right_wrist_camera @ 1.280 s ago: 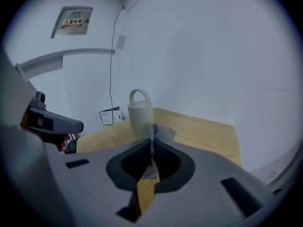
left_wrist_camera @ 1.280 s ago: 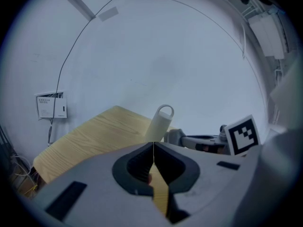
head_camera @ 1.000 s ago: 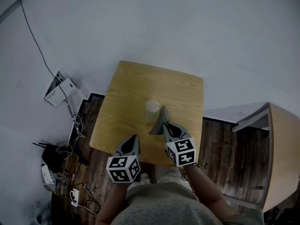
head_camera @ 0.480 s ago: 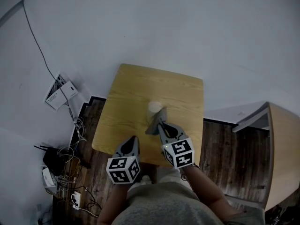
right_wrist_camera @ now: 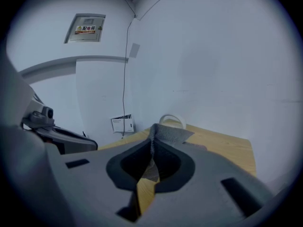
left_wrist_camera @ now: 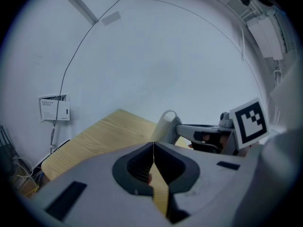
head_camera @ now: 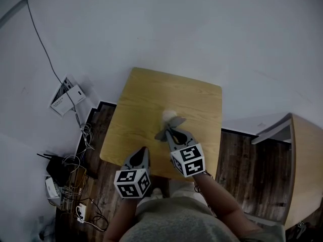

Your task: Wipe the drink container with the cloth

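From the head view we look steeply down on a small wooden table (head_camera: 146,110) with a pale cup (head_camera: 168,115) standing upright near its middle; we cannot tell whether anything is in it. The right gripper (head_camera: 170,132) reaches in from the near edge and holds a grey cloth (head_camera: 173,123) against the near side of the cup. The left gripper (head_camera: 143,149) hangs over the table's near left edge, well apart from the cup. Dark wood floor (head_camera: 237,155) shows around the table, white wall (head_camera: 166,29) fills the view beyond it, a tangle of cables (head_camera: 68,173) lies at the left, and part of another wooden piece of furniture (head_camera: 305,160) shows at the right. In the left gripper view the jaws are pressed together with nothing between them. Beyond them we see the cup on the table, the right gripper beside it, and a small white box (left_wrist_camera: 53,109) on the wall. In the right gripper view the jaws pinch the cloth, which stands up as a fold between them. The cup's rim shows just behind the fold, touching it, with bare tabletop to the right and a framed sign (right_wrist_camera: 86,28) high on the wall.
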